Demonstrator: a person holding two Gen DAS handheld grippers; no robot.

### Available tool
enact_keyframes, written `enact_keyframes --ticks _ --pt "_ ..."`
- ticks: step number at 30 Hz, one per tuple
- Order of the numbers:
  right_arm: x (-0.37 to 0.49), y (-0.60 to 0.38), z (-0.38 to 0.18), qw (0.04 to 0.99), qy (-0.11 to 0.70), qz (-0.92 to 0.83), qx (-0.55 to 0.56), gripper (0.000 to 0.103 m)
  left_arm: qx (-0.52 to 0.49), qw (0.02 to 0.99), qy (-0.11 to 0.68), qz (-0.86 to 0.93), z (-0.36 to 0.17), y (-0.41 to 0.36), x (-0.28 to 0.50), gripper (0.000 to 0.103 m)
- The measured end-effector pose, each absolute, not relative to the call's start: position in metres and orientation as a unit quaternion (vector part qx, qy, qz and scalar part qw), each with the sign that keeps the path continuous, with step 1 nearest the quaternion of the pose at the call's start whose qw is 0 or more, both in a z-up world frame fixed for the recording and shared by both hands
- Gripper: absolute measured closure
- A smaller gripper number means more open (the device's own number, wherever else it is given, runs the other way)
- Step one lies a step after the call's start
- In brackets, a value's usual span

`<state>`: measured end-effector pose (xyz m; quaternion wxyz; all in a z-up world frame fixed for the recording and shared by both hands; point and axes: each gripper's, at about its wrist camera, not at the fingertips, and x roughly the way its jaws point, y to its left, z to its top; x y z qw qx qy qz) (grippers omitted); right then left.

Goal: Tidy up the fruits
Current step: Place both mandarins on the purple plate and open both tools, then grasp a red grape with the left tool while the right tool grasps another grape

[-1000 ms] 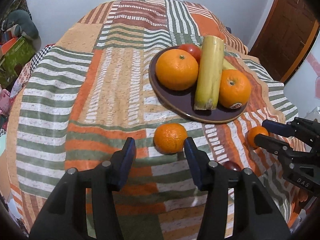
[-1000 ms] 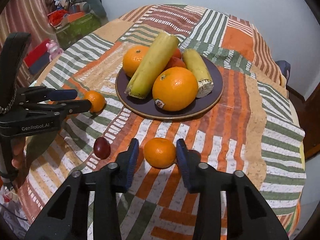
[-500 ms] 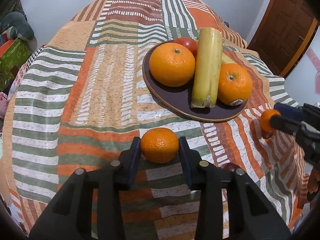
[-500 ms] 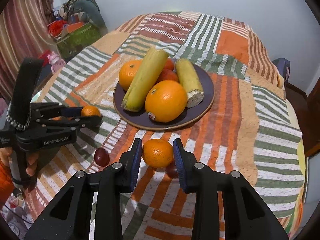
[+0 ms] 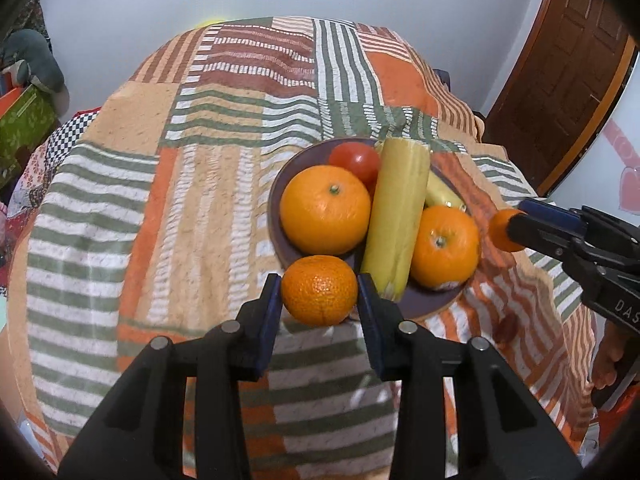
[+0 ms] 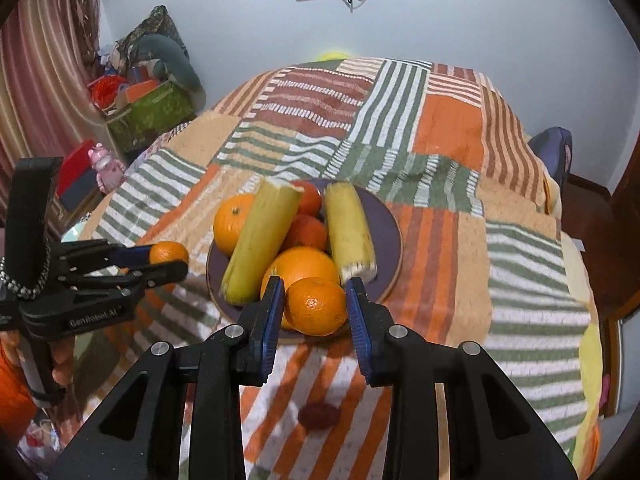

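Note:
My left gripper (image 5: 319, 300) is shut on a mandarin (image 5: 319, 290) and holds it above the cloth by the near rim of the dark plate (image 5: 424, 306). My right gripper (image 6: 315, 306) is shut on a second mandarin (image 6: 316, 306), also raised near the plate (image 6: 390, 232). The plate holds two oranges (image 5: 325, 209), two banana pieces (image 5: 398, 222) and a tomato (image 5: 355, 159). The right gripper shows at the right of the left wrist view (image 5: 516, 230); the left gripper shows at the left of the right wrist view (image 6: 164, 260).
A small dark red fruit (image 6: 319, 415) lies on the striped patchwork cloth (image 6: 440, 144) below my right gripper. A green box (image 6: 148, 114) and clutter stand beyond the table's left side. A wooden door (image 5: 560, 72) is at the right.
Both grippers closed on their mandarins and lifted them off the cloth, moving up and towards the plate.

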<state>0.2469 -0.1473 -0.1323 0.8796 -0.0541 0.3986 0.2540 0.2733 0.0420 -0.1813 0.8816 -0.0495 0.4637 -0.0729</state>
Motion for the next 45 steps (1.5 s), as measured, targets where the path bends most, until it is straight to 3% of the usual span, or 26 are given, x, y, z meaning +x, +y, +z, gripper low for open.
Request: enact_keyframes --ticks 17,20,23,45 --pt "0.288 -0.121 -0.141 0.885 0.388 0.252 -0.055 0.073 -0.038 0.878 0.470 -0.086 -0.194 0.031 0.297 0.065" --pt "0.288 -0.121 -0.141 0.884 0.391 0.249 -0.059 0.072 -0.027 0.879 0.470 -0.071 -0.194 0.030 0.298 0.055" --pt "0.288 -0.122 -0.142 0.879 0.399 0.254 -0.060 0.062 -0.026 0.880 0.469 -0.067 -0.194 0.032 0.297 0.049" --pt "0.226 -0.160 -0.111 0.891 0.383 0.235 -0.071 0.059 -0.009 0.897 0.435 -0.079 -0.139 0.020 0.226 0.048"
